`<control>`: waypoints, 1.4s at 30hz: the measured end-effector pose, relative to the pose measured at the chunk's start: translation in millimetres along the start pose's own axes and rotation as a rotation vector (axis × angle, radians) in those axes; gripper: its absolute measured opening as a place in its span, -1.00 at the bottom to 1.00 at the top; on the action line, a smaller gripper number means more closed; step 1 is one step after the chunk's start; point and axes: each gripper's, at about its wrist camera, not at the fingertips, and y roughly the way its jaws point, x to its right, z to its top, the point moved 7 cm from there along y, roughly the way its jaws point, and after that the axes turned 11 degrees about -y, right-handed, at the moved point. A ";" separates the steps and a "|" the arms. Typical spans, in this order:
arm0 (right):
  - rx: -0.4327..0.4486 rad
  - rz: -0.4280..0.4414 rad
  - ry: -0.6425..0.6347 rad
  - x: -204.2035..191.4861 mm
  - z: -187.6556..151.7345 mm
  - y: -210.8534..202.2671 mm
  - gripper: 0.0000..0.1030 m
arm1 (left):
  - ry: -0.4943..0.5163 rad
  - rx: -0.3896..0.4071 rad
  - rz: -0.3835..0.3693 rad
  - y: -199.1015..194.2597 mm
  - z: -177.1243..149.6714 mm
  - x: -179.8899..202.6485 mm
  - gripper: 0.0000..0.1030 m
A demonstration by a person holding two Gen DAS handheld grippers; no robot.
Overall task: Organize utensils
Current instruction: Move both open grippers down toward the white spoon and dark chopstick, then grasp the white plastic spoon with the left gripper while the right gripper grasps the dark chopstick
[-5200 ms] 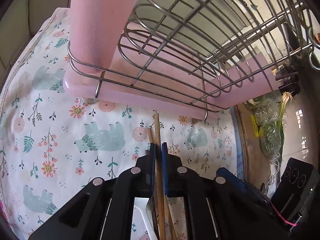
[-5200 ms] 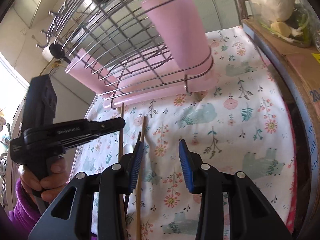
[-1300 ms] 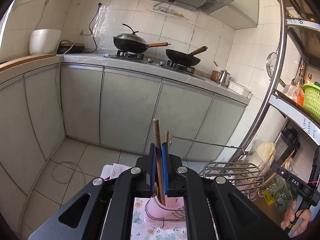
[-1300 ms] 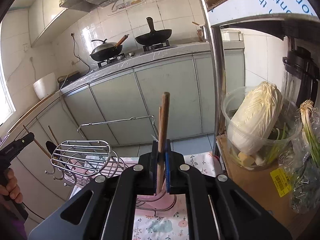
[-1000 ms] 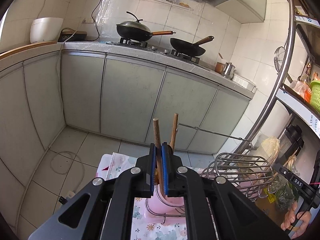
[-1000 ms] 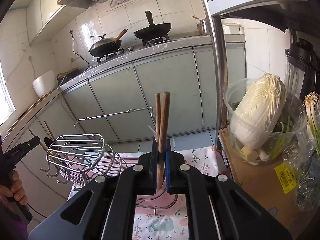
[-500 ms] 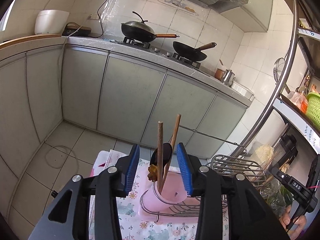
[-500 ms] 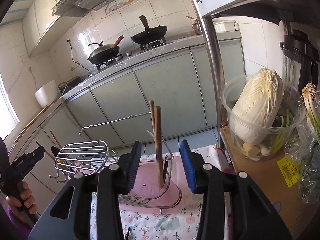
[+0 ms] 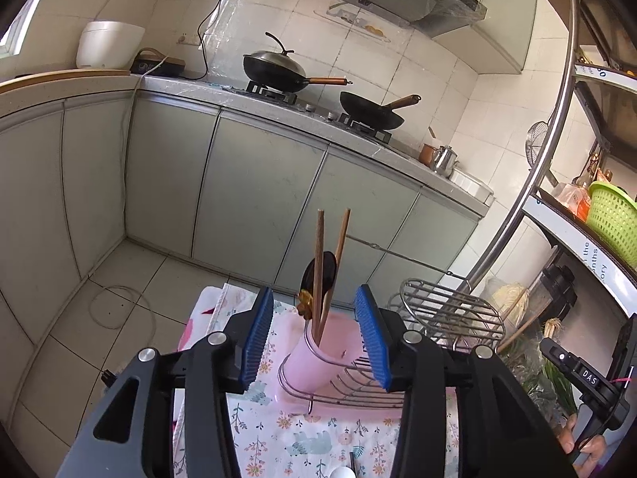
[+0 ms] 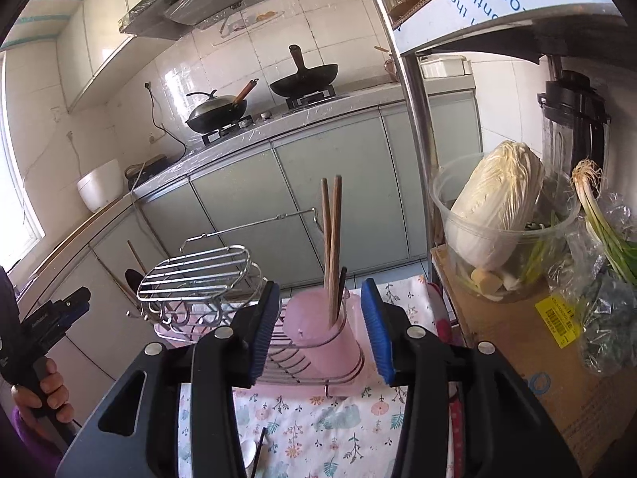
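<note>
Both sets of tongs stand wide and hold nothing, and both have just been opening. The left gripper (image 9: pixel 314 338) frames the pink cup (image 9: pixel 318 354) between its blue pads (image 9: pixel 256 338) without touching it; the right gripper (image 10: pixel 318 332) does the same from its own side, pads clear of the cup's wall. That spacing reads as a release: each has let go so the sticks can settle on their own.

Taking the pink cup as the landmark, the wooden chopsticks (image 9: pixel 318 267) stand upright inside it, tops leaning slightly apart, with a dark spoon (image 9: pixel 320 271) just behind them in the same cup. In the right wrist view the chopsticks (image 10: pixel 331 247) lean together against the cup's rim, a thin dark stick beside them. The cup sits in the wire ring at one end of the wire rack (image 9: pixel 350 382), which keeps it from tipping under tall utensils. The rack's domed wire basket (image 10: pixel 197 271) lies beside the cup, and a pink tray shows under the wires to catch drips.

Below the cup, the floral cloth (image 9: pixel 318 442) covers the table, and near its lower edge a white spoon (image 10: pixel 249 448) and a dark stick lie flat, so the sorting is probably not finished. Beyond the cup's far side, a boxed cabbage (image 10: pixel 493 207) in a clear tub sits well apart
</note>
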 end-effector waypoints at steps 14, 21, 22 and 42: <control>-0.193 0.066 -0.037 -41.8 -91.7 9.1 -0.15 | 0.050 -0.262 0.009 9.8 -105.3 -9.3 -0.18; -0.280 0.090 -0.039 -52.2 -132.0 20.4 -0.15 | 0.053 -0.409 0.030 25.1 -156.6 -22.0 -0.18; -0.291 0.096 -0.036 -52.7 -136.3 22.0 -0.15 | 0.052 -0.433 0.029 27.5 -163.3 -22.7 -0.18; -0.411 0.184 0.031 -54.0 -180.9 48.5 -0.15 | 0.088 -0.880 0.024 86.0 -269.2 -22.5 -0.70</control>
